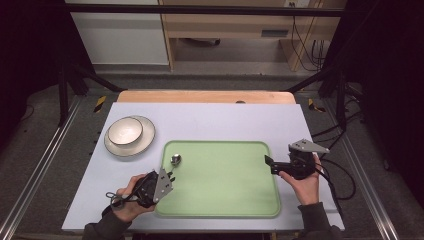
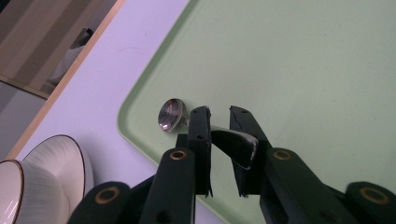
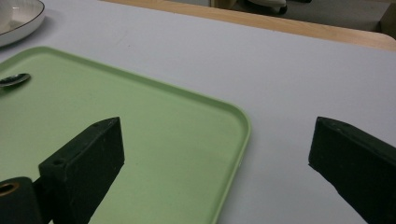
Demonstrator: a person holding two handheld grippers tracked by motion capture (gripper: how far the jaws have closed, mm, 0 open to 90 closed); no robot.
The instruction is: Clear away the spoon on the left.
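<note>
A metal spoon (image 1: pixel 175 160) lies over the near left corner of the green tray (image 1: pixel 225 185), its bowl (image 2: pixel 172 114) pointing away from me. My left gripper (image 1: pixel 170 176) is shut on the spoon's handle (image 2: pixel 238 147), which sits between the two black fingers (image 2: pixel 200 135). My right gripper (image 1: pixel 268 162) stands wide open at the tray's right edge (image 3: pixel 236 140), one jaw over the tray and the other over the table, with nothing between them. The spoon's bowl (image 3: pixel 14 79) also shows far left in the right gripper view.
A cream bowl (image 1: pixel 125 131) sits on a matching plate (image 1: pixel 146 139) at the table's far left, beyond the tray. The pale table top (image 1: pixel 225 120) ends at a wooden strip (image 1: pixel 205 96) at the back. Cables (image 1: pixel 340 180) trail off the right side.
</note>
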